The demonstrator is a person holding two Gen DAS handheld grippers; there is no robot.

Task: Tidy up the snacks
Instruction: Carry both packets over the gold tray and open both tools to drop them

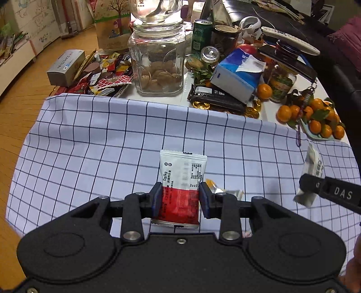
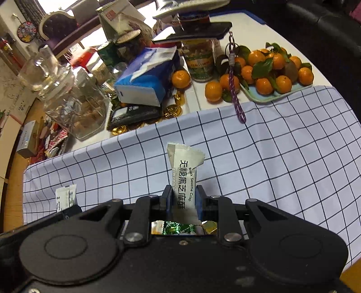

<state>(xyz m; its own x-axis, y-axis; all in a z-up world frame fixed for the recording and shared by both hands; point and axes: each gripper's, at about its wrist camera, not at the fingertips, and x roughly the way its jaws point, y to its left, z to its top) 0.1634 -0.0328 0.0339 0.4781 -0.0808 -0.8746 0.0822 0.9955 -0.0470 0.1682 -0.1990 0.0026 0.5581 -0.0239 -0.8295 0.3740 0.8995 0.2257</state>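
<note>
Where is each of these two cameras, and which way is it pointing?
Left wrist view: sits on the left gripper, looking down along its fingers at the blue-checked white cloth; its jaws clamp a red-and-white snack packet; the right gripper pokes in at the right edge.
Right wrist view: sits on the right gripper, also looking down at the cloth; it clamps a white black sesame crisp packet.
Both show the walnut-filled glass jar, the blue tissue pack and the tangerines.

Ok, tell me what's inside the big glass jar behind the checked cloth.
The glass jar holds walnuts heaped in its lower half, with a darker item above them that I cannot identify. A glass lid covers it; the far side is hidden.
</note>
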